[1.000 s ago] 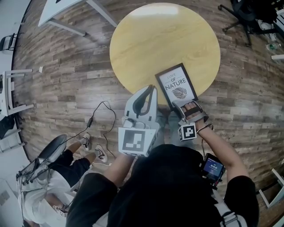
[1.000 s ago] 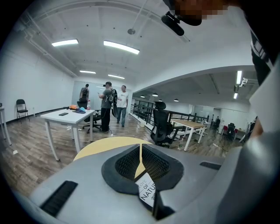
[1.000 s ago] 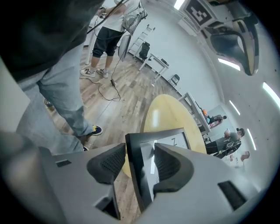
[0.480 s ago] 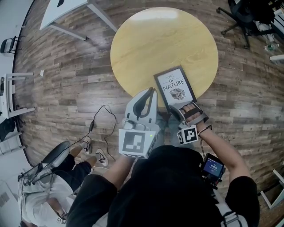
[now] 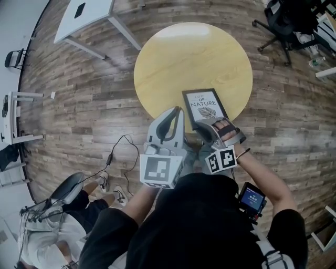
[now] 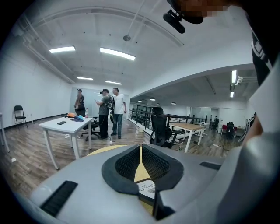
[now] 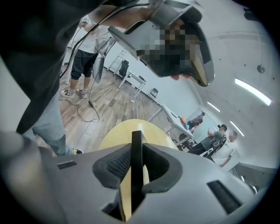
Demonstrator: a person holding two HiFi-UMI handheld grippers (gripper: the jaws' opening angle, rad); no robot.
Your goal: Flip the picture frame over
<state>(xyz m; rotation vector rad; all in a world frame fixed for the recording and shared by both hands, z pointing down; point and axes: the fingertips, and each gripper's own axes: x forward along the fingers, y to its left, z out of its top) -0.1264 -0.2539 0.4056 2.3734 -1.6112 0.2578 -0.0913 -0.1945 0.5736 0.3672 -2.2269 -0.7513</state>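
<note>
The black picture frame (image 5: 205,107) with a white print faces up over the near edge of the round yellow table (image 5: 194,58). My right gripper (image 5: 214,127) holds its near end; the jaws have just been closing and grip the frame. In the right gripper view the frame (image 7: 136,170) stands edge-on between the pads of the right gripper (image 7: 136,154), above the table (image 7: 127,129). My left gripper (image 5: 176,113) hangs just left of the frame, shut and empty. In the left gripper view, through a slit behind the shut tips of the left gripper (image 6: 140,149), a corner of the frame (image 6: 146,188) shows.
A white table (image 5: 84,16) stands at the far left and an office chair (image 5: 286,21) at the far right. A cable (image 5: 118,152) lies on the wood floor. A seated person (image 5: 58,210) is at the lower left. Several people (image 6: 109,113) stand far off.
My right gripper has closed on the frame's near end and risen with it, so the frame now looks larger and lifted off the table edge. The left gripper has barely moved.
</note>
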